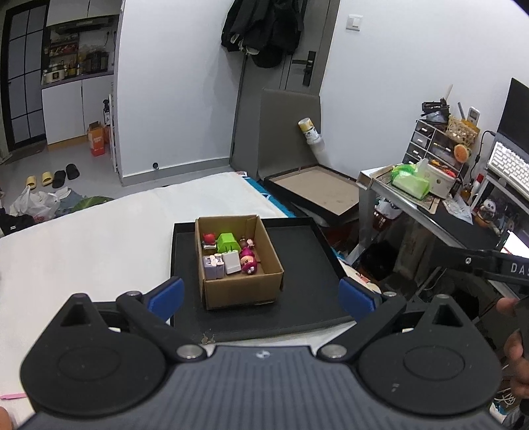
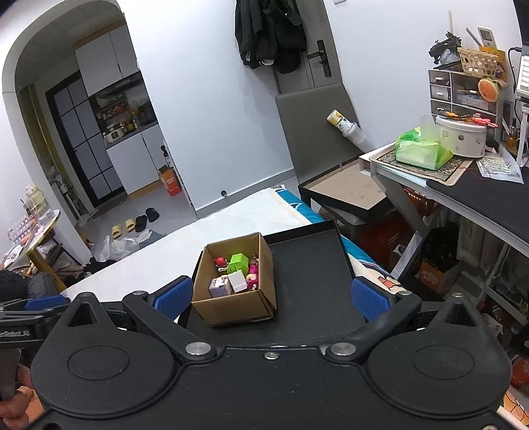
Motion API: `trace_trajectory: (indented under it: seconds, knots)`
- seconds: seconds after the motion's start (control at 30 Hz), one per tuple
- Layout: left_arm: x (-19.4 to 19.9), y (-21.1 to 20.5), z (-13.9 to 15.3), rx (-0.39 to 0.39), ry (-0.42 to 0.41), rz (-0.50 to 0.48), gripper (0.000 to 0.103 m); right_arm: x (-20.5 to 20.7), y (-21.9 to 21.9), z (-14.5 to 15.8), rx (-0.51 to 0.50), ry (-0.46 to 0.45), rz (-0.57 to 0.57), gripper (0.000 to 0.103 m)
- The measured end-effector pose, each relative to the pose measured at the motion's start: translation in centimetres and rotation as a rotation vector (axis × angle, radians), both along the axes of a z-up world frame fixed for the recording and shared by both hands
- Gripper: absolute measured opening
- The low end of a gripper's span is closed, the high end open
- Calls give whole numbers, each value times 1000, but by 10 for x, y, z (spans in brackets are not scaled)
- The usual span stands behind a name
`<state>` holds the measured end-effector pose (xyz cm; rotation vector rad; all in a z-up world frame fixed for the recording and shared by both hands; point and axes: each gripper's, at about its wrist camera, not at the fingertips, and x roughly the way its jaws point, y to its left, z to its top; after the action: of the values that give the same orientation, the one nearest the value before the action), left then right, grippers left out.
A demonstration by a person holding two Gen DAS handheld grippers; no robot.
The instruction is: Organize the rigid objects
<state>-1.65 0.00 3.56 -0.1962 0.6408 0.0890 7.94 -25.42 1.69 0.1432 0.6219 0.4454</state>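
A small open brown cardboard box (image 1: 243, 286) stands on a shallow black rectangular tray (image 1: 307, 274), towards the tray's left side, and the tray lies on a white bed (image 1: 82, 251). Inside the box the small rigid objects are packed close together: a bright green plastic cube (image 1: 228, 242) at the back, a small red figure (image 1: 208, 238) just to its left, a white rectangular block (image 1: 231, 262) in the middle front, a pale purple block (image 1: 213, 266) beside it on the left, and a round magenta doll figure (image 1: 248, 261) against the right wall. The rest of the tray is bare black.

The left gripper (image 1: 261, 294) hangs above the near edge of the tray with its jaws spread wide apart, nothing between them; its blue fingertip pads (image 1: 167, 296) sit on either side of the box as seen from the left wrist camera. The right gripper (image 2: 271, 294) is likewise held back from the box, its jaws wide apart and empty, its own blue pads (image 2: 175, 296) framing the box in the right wrist view. Neither gripper touches the box or the tray.

At the right edge of the left wrist view, part of the right gripper's black body and a person's hand (image 1: 515, 344) appear. At the left edge of the right wrist view, part of the left gripper shows.

Beyond the bed, a grey desk surface (image 2: 463, 185) carries a green tissue pack (image 2: 423, 150) and a white round container (image 2: 461, 135). A dark coat (image 2: 269, 29) hangs by the door.
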Motion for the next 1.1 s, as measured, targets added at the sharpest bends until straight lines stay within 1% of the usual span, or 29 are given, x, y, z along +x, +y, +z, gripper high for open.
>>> trace_trajectory:
  seconds: [0.1, 0.23, 0.37, 0.5, 0.67, 0.83, 0.93, 1.1]
  knots:
    - [2, 3, -7, -14, 10, 5, 99, 0, 2, -2, -15, 4, 1, 103]
    - [6, 5, -16, -19, 36, 11, 99, 4, 5, -8, -8, 40, 13, 103]
    - [9, 5, -22, -18, 52, 1, 99, 6, 10, -15, -16, 53, 25, 103]
    - [12, 7, -27, -23, 67, -1, 99, 10, 14, -20, 1, 80, 40, 103]
    - [16, 7, -30, -38, 79, -6, 99, 9, 18, -21, -7, 84, 51, 103]
    - [19, 5, -32, -35, 85, -13, 99, 11, 21, -25, -24, 90, 46, 103]
    - [19, 5, -31, -68, 81, -15, 99, 12, 22, -27, -27, 98, 46, 103]
    - [19, 2, -27, -55, 73, -19, 99, 12, 26, -30, -49, 96, 51, 103]
